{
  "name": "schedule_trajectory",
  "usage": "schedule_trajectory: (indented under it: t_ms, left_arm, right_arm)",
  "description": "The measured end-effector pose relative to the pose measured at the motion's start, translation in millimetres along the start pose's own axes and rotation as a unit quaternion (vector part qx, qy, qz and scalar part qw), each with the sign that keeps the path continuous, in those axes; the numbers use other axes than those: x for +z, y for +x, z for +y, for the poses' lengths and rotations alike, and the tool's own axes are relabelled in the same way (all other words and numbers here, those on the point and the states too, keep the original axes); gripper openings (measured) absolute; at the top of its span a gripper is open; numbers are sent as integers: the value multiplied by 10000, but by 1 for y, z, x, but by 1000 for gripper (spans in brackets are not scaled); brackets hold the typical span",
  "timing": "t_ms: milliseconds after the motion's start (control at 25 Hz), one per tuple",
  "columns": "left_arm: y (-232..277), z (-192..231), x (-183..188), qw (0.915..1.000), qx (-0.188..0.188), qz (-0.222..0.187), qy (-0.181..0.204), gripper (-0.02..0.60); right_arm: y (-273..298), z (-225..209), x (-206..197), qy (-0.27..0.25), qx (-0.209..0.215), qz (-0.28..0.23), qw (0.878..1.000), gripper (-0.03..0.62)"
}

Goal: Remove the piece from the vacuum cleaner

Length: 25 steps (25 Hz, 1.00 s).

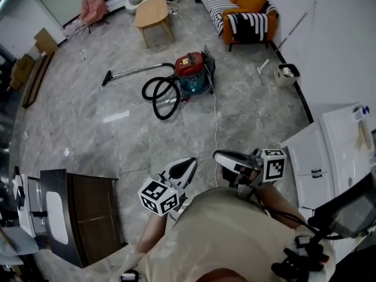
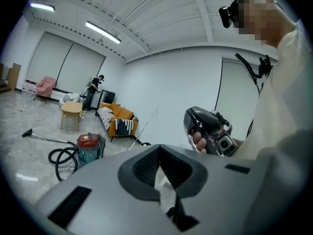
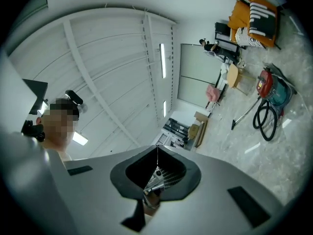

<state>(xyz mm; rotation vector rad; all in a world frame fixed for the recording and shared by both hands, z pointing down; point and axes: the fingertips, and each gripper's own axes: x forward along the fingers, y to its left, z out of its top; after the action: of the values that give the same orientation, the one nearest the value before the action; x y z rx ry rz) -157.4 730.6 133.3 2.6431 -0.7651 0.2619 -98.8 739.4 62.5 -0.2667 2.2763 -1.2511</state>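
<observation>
Red vacuum (image 1: 191, 69), black hose (image 1: 161, 96), far off near sofa (image 1: 238, 2) and table (image 1: 153, 12); only gripper views show ceiling lights (image 2: 102, 32). Left gripper (image 1: 191, 161) and right gripper (image 1: 217, 155) clenched, empty.

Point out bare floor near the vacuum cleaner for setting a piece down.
Widest bare floor: between the hose and the dark cabinet, toward the person. Also clear between the wand and the coffee table. Crowded: right at the vacuum cleaner, where the hose loops and a cable trails.
</observation>
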Motion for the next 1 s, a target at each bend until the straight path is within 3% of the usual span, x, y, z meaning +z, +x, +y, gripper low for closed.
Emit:
schedule_trajectory:
  t_ms: [120, 280, 440, 720, 1000]
  left_arm:
    - [51, -9, 21, 10000, -61, -30, 40, 3]
    - [106, -25, 51, 9992, -291, -256, -2, 3]
    - [145, -25, 57, 9997, -98, -93, 196, 3]
    - [172, -8, 66, 9995, 275, -31, 127, 3]
    - [174, 21, 66, 9994, 337, -1, 31, 3]
  right_arm:
    - [-34, -15, 46, -45, -126, -342, 9993, 3]
    - [-63, -30, 84, 39, -67, -295, 9995, 3]
    - [-79, -36, 119, -56, 160, -276, 9995, 3]
    - [-86, -61, 144, 240, 218, -8, 9995, 3]
    - [-69, -84, 152, 393, 58, 77, 9992, 3]
